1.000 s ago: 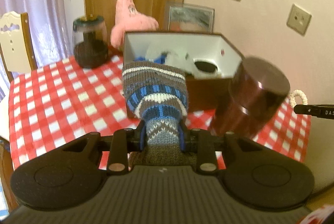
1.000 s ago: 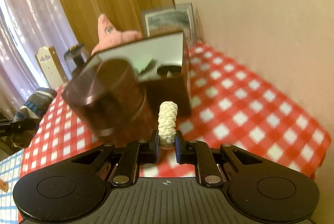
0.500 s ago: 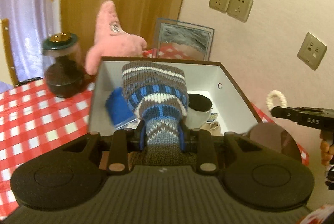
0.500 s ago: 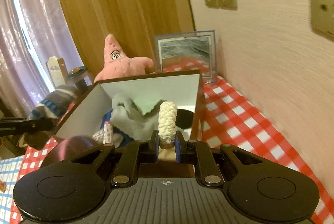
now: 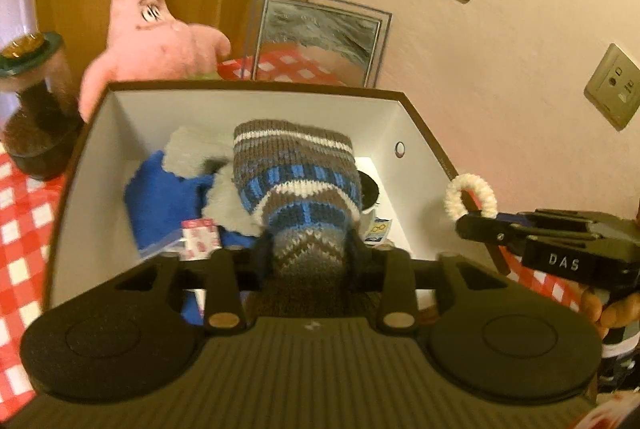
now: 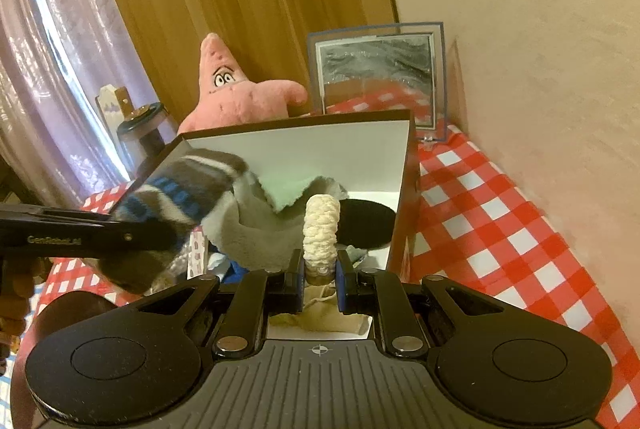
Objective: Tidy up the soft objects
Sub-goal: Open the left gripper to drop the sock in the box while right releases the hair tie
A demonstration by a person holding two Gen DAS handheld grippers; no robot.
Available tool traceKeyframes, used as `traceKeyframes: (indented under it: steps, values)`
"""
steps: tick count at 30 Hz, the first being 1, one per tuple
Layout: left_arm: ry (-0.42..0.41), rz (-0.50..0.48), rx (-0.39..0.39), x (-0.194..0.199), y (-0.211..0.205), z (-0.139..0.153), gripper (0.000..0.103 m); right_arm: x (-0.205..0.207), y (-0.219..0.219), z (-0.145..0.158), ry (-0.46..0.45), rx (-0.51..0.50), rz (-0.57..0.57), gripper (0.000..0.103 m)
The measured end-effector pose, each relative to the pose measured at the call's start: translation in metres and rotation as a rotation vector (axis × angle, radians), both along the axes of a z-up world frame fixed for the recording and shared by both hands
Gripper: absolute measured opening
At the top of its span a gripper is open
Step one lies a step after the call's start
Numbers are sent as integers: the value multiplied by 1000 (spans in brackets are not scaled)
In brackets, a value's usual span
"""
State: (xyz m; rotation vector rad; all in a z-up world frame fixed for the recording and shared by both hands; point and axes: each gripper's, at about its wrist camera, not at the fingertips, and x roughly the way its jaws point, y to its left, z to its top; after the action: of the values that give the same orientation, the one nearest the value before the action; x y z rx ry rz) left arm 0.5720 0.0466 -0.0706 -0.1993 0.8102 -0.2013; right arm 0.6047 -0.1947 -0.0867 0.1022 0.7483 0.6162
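A brown box (image 5: 256, 87) with white inside walls stands open on the red checked cloth. In it lie blue cloth (image 5: 160, 205), grey fleece (image 6: 256, 229) and a green cloth (image 6: 288, 189). My left gripper (image 5: 309, 249) hangs over the box's near side. Its jaws are opening, with a grey, blue and white knitted sock (image 5: 298, 173) still between them and touching both fingers. My right gripper (image 6: 318, 277) is shut on a cream braided ring (image 6: 321, 225) over the box's near right corner. The left wrist view shows that ring (image 5: 471, 196) at the box's right edge.
A pink starfish plush (image 5: 156, 41) and a framed picture (image 5: 320, 41) stand behind the box by the wall. A dark lidded jar (image 5: 36, 101) sits at the left. A dark round lid (image 6: 72, 309) lies near the box's front left. Checked cloth (image 6: 500, 221) shows at the right.
Both grippers have moved forward from in front of the box to over its opening, each carrying its item. The left fingers stand a little wider around the sock.
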Motion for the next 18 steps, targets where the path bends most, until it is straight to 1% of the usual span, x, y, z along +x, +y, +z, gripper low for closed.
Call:
traceKeyframes:
  steps: [1, 4, 8, 13, 15, 18]
  values:
    - [12, 5, -3, 4, -2, -3, 55, 2, 0, -1, 5, 2, 1, 15]
    - [37, 27, 23, 12, -4, -11, 55, 6, -1, -3, 15, 8, 18, 15]
    - [62, 50, 34, 15, 3, -17, 55, 10, 1, -6, 27, 3, 48, 15]
    - [74, 81, 75, 14, 12, -18, 55, 15, 9, -14, 48, -19, 96, 15]
    - [77, 91, 81, 13, 15, -17, 57, 17, 13, -16, 53, -24, 105, 15]
    - [75, 104, 97, 11, 17, -16, 60, 20, 19, -17, 36, -13, 115, 16]
